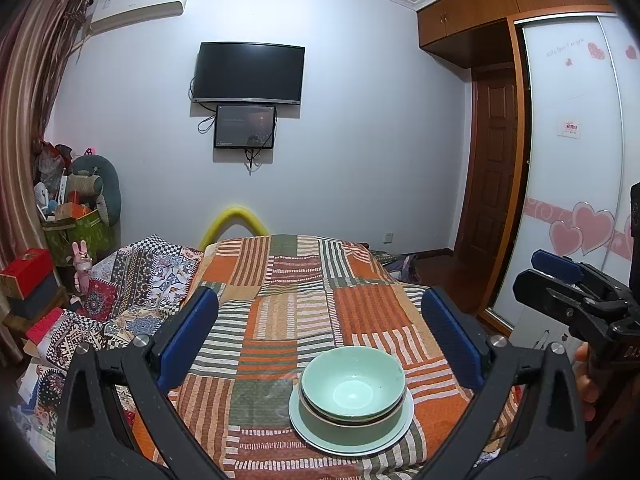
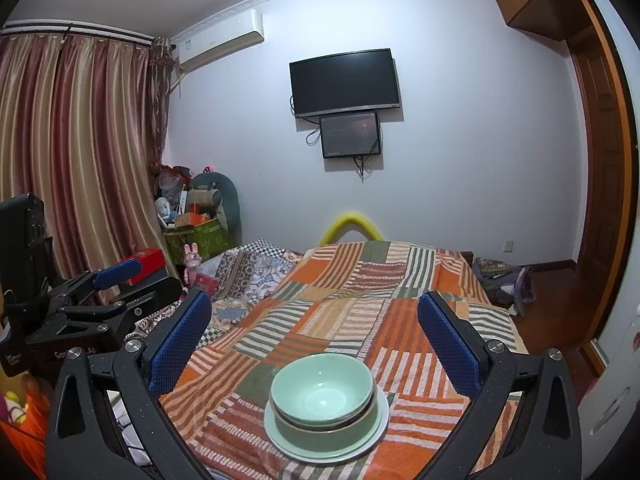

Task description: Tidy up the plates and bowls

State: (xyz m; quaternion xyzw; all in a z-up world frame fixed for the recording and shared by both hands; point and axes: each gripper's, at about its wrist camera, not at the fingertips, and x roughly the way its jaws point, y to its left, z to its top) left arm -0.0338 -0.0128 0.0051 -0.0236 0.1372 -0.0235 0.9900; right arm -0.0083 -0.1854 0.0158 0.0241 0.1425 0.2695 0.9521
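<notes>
Looked like either the very start or the finish: 2 bowls [image 1: 352, 390] nested on a plate [image 1: 308, 420], near edge of the quilted tabletop [image 1: 280, 312]. Left hand-held gripper [image 1: 320, 336] and right hand-held gripper [image 2: 316, 338] both spread wide, empty. Next move probably needed a rim pinch.

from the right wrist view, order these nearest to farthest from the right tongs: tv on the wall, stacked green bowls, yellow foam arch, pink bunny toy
From the right tongs:
1. stacked green bowls, just below, between the open fingers, on the plate
2. pink bunny toy, far left of the bed
3. yellow foam arch, beyond the bed's far end
4. tv, high on the back wall
</notes>
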